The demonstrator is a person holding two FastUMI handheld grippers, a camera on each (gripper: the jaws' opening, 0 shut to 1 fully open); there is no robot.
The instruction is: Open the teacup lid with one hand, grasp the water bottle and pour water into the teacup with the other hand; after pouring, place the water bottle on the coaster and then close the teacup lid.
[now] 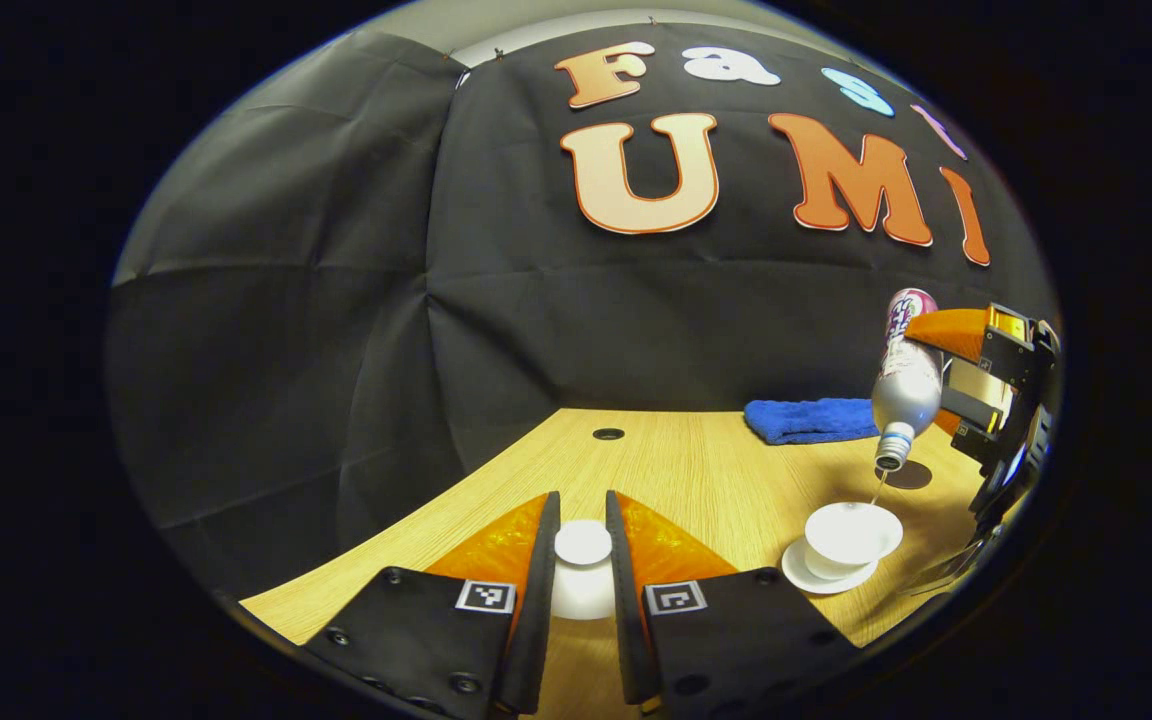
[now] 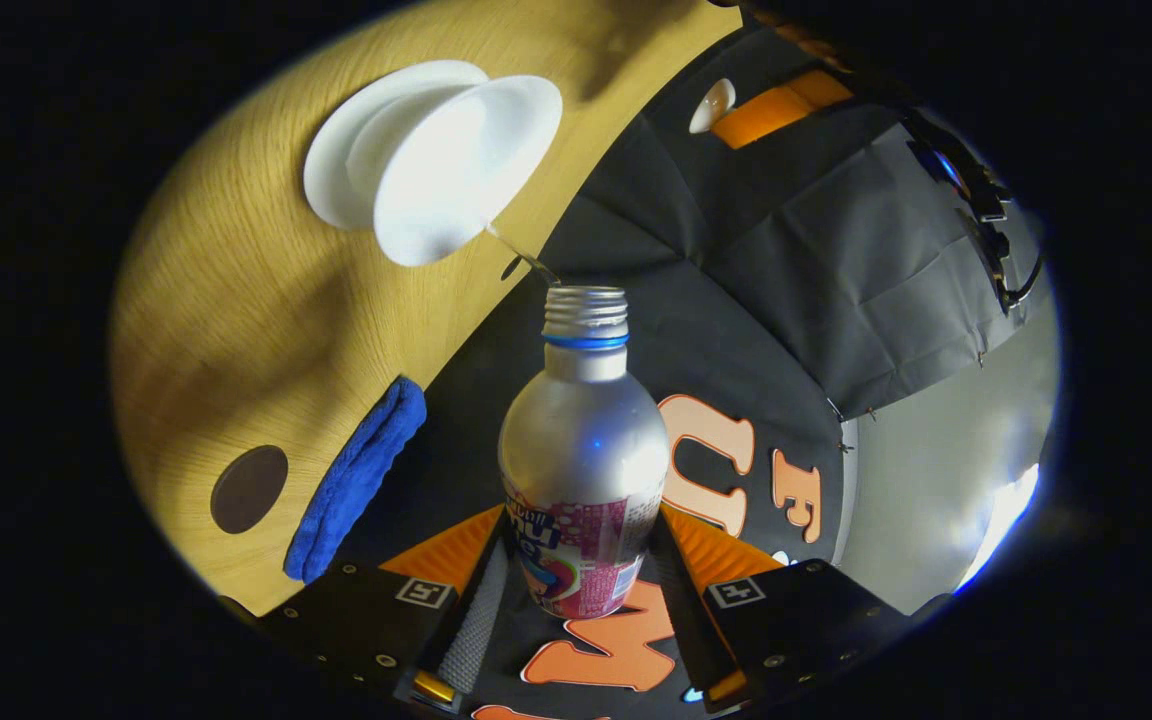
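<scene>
L fingers (image 1: 583,560) clamp round white teacup lid (image 1: 583,543) | R fingers (image 2: 581,570) grip tilted silver water bottle (image 2: 584,455), thin stream into white teacup (image 1: 844,535)

Light wood-grain table (image 1: 696,470), small dark round hole (image 1: 608,434) near back edge. On it: folded blue towel (image 1: 808,420) at back, dark round coaster (image 1: 908,475) near it, white saucer (image 1: 798,572) bearing teacup (image 1: 851,535), possibly filling.
</scene>
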